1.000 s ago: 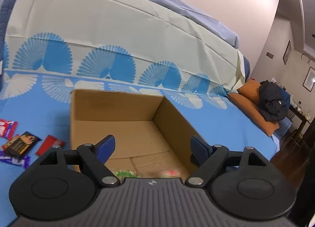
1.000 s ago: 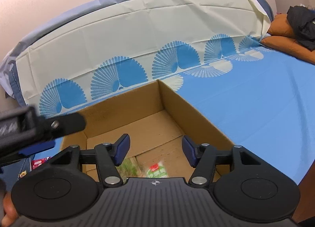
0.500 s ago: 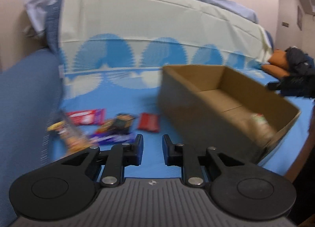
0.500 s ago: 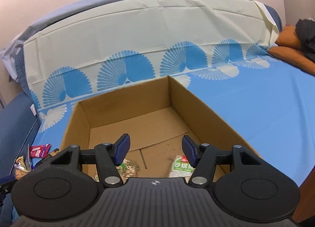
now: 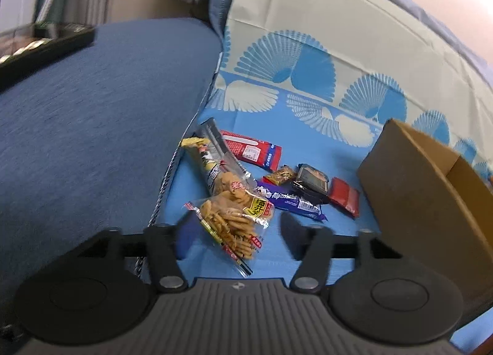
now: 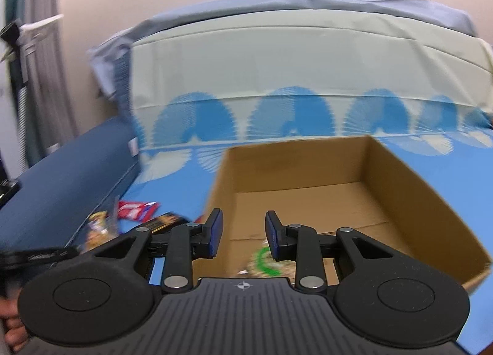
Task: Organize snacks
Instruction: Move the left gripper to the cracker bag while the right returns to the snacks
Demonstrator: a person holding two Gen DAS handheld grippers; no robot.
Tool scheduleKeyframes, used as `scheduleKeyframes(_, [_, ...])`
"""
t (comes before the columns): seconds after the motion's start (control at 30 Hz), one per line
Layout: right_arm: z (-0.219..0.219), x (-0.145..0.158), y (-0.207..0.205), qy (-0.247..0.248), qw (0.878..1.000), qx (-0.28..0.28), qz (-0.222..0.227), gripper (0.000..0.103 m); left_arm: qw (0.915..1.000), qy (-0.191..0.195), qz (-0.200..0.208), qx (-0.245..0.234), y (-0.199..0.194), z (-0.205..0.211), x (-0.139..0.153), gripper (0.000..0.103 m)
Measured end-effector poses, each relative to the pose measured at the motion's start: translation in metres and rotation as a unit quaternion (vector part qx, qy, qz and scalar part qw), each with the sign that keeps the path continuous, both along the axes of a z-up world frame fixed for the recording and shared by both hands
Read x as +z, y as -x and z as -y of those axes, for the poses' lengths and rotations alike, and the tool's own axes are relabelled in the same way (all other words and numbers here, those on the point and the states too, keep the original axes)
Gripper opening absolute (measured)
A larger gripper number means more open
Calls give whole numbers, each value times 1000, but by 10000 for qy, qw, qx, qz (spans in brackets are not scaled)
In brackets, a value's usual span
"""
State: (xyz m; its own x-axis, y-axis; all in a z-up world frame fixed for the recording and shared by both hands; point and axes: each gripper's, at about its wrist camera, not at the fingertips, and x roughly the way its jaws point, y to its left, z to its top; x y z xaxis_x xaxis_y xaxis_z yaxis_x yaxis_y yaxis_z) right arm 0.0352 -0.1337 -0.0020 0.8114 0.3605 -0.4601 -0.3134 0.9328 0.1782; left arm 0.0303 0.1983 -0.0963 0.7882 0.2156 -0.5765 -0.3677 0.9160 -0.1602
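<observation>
Several snack packets lie on the blue sheet left of the cardboard box (image 5: pixel 416 188). My left gripper (image 5: pixel 237 231) hovers low over them, its jaws opening. A clear bag of brown crackers (image 5: pixel 234 216) lies between its fingers, and the pads do not press on it. Beyond are a silver and yellow packet (image 5: pixel 212 154), a red packet (image 5: pixel 252 151), a purple bar (image 5: pixel 292 201), a dark packet (image 5: pixel 311 182) and a small red packet (image 5: pixel 345 197). My right gripper (image 6: pixel 243 231) is above the near left corner of the box (image 6: pixel 400 176), jaws closing on nothing. A green-printed bag (image 6: pixel 262 262) lies inside the box.
A dark blue cushion (image 5: pixel 92 108) rises directly left of the snack pile. The fan-patterned cover (image 5: pixel 308 31) stands up behind the sheet. A black object (image 5: pixel 46 43) rests on the cushion's far edge. A hand (image 6: pixel 12 324) shows at the right view's lower left.
The left gripper swung from over the box down to the snack pile at the left; its jaws shut, then spread again. The right gripper shifted left and its jaws narrowed.
</observation>
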Motion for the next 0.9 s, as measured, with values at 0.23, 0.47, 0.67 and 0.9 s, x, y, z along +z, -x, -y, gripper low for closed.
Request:
scheduleKeyframes(0.23, [-29,-4,4,206,9990,379,-118,34,9944,-1025,-249,27,-33,32,-11,94])
scheduleKeyframes(0.47, [-47,-8,10,295,9975,622,-149,45,9868,-1489,-629,95,-60,40,-31,95])
scheduleKeyframes(0.67, [-59,-10,12,396,9963,745,-153,47,9872,-1343,-848,173,-67,31,-39,79])
scheduleKeyframes(0.9, [-72,-12,5,276,9963,751,-322,47,9944,-820,-644,165,-56,16,-32,51])
